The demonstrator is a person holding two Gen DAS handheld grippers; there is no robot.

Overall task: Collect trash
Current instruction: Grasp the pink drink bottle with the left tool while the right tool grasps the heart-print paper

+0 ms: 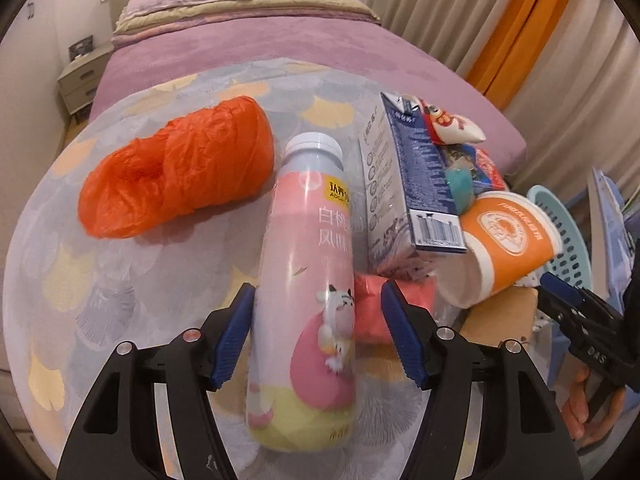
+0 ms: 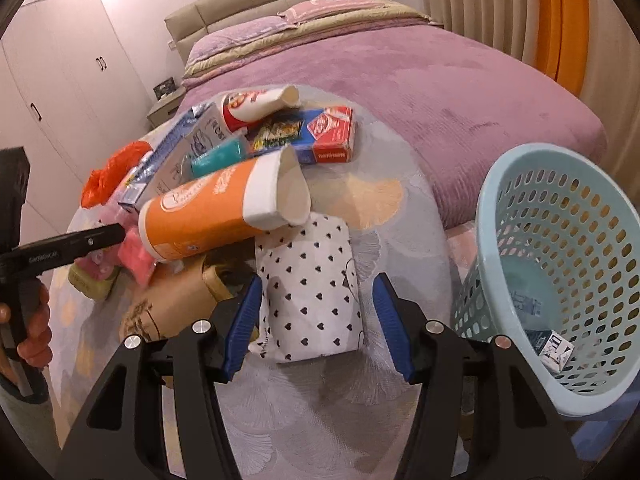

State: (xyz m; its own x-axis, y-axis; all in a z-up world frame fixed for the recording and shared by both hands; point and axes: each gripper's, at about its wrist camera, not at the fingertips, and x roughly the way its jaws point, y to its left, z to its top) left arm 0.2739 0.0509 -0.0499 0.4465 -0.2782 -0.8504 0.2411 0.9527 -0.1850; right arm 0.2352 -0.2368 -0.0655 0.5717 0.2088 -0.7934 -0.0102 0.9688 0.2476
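A pile of trash lies on a round table (image 1: 120, 280) with a patterned cloth. In the left wrist view, my left gripper (image 1: 318, 336) is open around the lower part of a pink bottle (image 1: 306, 280) lying flat; the pads are close to its sides. An orange plastic bag (image 1: 176, 172), a blue-grey carton (image 1: 404, 184) and an orange paper cup (image 1: 508, 240) lie around it. In the right wrist view, my right gripper (image 2: 318, 326) is open around a white pack with black hearts (image 2: 316, 292). The light blue basket (image 2: 552, 264) is tilted at right, with a small carton (image 2: 554, 350) inside.
A purple bed (image 2: 440, 92) stands behind the table, curtains (image 2: 500, 4) at right, white wardrobes (image 2: 60, 80) at left. More trash: a red-blue box (image 2: 320, 136), a red-white cup (image 2: 256, 106), a teal packet (image 2: 218, 158), a brown paper bag (image 2: 176, 304), pink wrappers (image 2: 136, 256).
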